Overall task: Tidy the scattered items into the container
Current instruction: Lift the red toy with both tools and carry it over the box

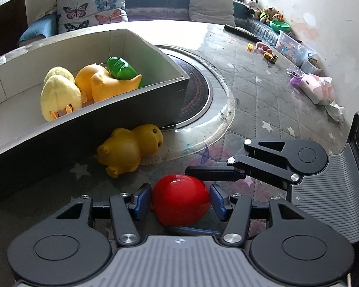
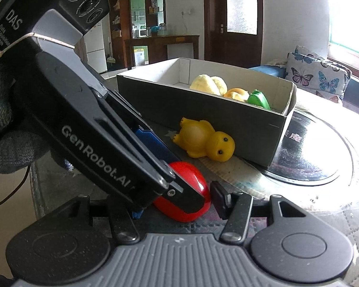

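Sitting low centre in the left wrist view, the red toy (image 1: 180,199) is glossy, smooth, rounded, hard-plastic looking, resting on the grey quilted mat (image 1: 263,100). Left gripper (image 1: 180,201) has its blue pads (image 1: 141,199) on either side of the toy, close against it or touching; firm clamping cannot be told from these frames. Right gripper (image 1: 211,173) comes in from the right edge of that view, its fingers drawn together into one dark tip just behind the toy's upper right. In the right wrist view the left gripper (image 2: 177,186) crosses from upper left and covers most of the red toy (image 2: 196,191); the right gripper's own fingers (image 2: 219,197) are partly hidden there. Yellow turtle toy (image 1: 131,149) lies on its side just beyond the red one, touching the near wall of the grey cardboard box (image 1: 88,124). Box fills the left of the left wrist view, open-topped, holding a pale yellow plush (image 1: 59,94), an orange rubber toy (image 1: 107,82) and a green toy (image 1: 122,68). Near wall is tall; bare mat lies to the right of the grippers. Box's right corner overlaps a round dark plate (image 1: 198,91).
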Tool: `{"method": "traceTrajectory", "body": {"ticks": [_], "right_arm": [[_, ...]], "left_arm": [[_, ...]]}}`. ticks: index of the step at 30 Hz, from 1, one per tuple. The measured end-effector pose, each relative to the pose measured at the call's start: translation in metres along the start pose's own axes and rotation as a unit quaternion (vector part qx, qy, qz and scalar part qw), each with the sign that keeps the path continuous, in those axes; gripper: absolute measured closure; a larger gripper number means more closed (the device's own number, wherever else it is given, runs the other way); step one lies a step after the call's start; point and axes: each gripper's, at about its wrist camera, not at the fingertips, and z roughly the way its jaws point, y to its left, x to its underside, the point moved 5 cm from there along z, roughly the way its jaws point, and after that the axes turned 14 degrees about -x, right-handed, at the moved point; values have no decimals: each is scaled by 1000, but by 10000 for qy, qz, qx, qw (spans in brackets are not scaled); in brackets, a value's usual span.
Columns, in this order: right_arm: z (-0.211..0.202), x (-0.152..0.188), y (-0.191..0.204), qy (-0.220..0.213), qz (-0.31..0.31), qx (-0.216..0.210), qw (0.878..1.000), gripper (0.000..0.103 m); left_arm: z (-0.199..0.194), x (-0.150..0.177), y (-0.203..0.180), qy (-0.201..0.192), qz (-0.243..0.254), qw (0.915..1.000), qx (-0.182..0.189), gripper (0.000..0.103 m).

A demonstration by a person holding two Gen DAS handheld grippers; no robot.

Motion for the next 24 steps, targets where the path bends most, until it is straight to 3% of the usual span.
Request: {"method": "traceTrajectory", "body": {"ticks": [8, 18, 24], "right_arm": [[-13, -17, 7, -183, -350, 155, 9991, 47], [-18, -64, -7, -502, -948, 444, 9932, 47], [-4, -90, -22, -592, -1128, 500, 9906, 47]], "left_arm": [[-23, -12, 0, -383, 24, 9992, -106, 46], [-45, -56, 13, -1012, 157, 9941, -359, 46], [-42, -80, 31, -1142, 103, 9927, -374, 46]]}}
